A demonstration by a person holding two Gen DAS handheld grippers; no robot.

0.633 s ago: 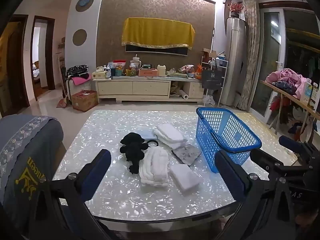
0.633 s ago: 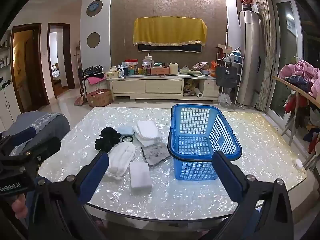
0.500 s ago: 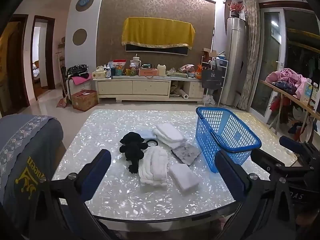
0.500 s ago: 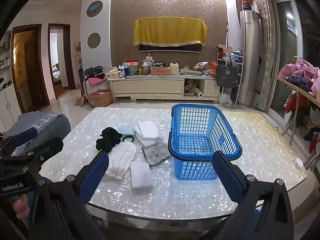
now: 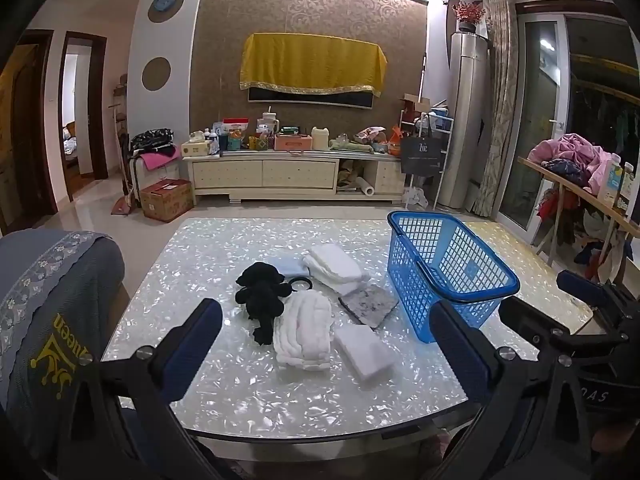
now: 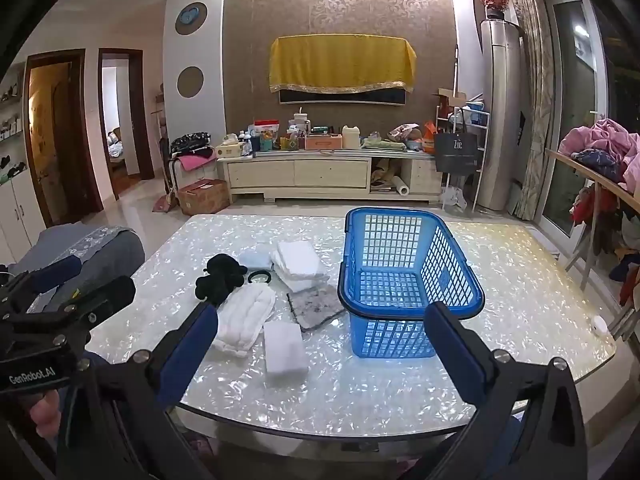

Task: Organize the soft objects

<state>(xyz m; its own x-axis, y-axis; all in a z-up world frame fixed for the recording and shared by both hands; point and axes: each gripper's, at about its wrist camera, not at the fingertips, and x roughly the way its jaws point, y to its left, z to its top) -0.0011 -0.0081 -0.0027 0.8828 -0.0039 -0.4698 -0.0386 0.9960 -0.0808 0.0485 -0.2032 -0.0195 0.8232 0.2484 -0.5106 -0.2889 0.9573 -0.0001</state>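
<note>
Soft things lie in a cluster on the pearly table (image 5: 224, 264): a black plush toy (image 5: 262, 294), a white ribbed towel (image 5: 305, 332), a white sponge block (image 5: 363, 347), a grey speckled cloth (image 5: 368, 305), a folded white stack (image 5: 334, 266) and a pale blue pad (image 5: 286, 267). An empty blue basket (image 5: 448, 272) stands to their right. My left gripper (image 5: 326, 354) is open and empty at the near table edge. My right gripper (image 6: 320, 354) is open and empty, before the sponge block (image 6: 285, 347) and the basket (image 6: 400, 272).
A grey covered chair back (image 5: 52, 320) stands at the table's left. A black ring (image 5: 299, 282) lies beside the plush toy. A small white disc (image 6: 599, 324) sits at the table's right edge. A clothes-laden bench (image 5: 580, 184) stands to the right.
</note>
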